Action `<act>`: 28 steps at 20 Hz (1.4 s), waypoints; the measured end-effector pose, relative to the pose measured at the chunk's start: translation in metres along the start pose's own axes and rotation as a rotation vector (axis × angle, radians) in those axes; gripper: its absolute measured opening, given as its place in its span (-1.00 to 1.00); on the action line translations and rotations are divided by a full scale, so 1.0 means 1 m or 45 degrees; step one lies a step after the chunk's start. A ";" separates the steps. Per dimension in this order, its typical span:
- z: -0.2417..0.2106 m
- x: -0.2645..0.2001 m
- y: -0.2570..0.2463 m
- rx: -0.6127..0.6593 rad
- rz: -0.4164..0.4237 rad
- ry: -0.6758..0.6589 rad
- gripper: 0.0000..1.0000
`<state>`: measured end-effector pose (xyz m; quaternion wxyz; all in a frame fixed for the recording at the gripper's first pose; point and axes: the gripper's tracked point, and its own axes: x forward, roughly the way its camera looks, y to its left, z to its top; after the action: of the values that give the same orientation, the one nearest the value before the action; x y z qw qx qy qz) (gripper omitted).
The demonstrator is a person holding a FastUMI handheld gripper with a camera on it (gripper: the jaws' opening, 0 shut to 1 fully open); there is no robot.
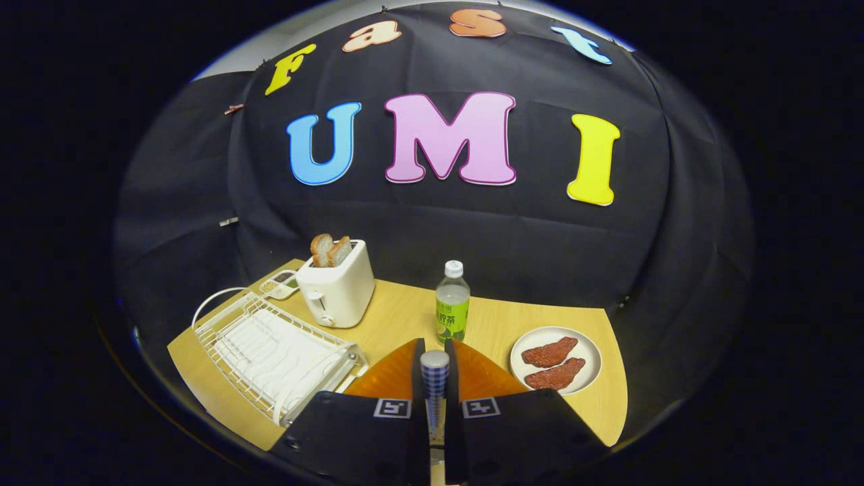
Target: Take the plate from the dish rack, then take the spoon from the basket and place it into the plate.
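My gripper (pixel 435 347) is shut on the spoon (pixel 435 370), whose blue-and-white checked handle stands upright between the two fingers with its rounded end showing at the tips. The spoon's bowl is hidden below the fingers. An orange plate (pixel 390 378) lies on the wooden table directly under and just ahead of the fingers, showing on both sides of them. The white wire dish rack (pixel 270 351) stands to the left of the fingers with no dishes in it.
A white toaster (pixel 335 287) with two bread slices stands beyond the rack, a small tray (pixel 281 284) behind it. A green-labelled bottle (pixel 452 304) is just beyond the fingers. Right of them lies a white plate (pixel 588 347) with two meat pieces.
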<state>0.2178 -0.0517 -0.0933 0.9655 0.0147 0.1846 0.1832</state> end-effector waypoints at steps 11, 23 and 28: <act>-0.128 -0.054 0.090 0.074 0.225 0.285 -0.75; -0.212 -0.036 0.117 0.088 0.204 0.498 -0.72; -0.215 -0.037 0.121 0.091 0.226 0.517 -0.72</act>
<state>0.0660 0.0393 -0.2691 0.8874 0.0281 0.3797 0.2598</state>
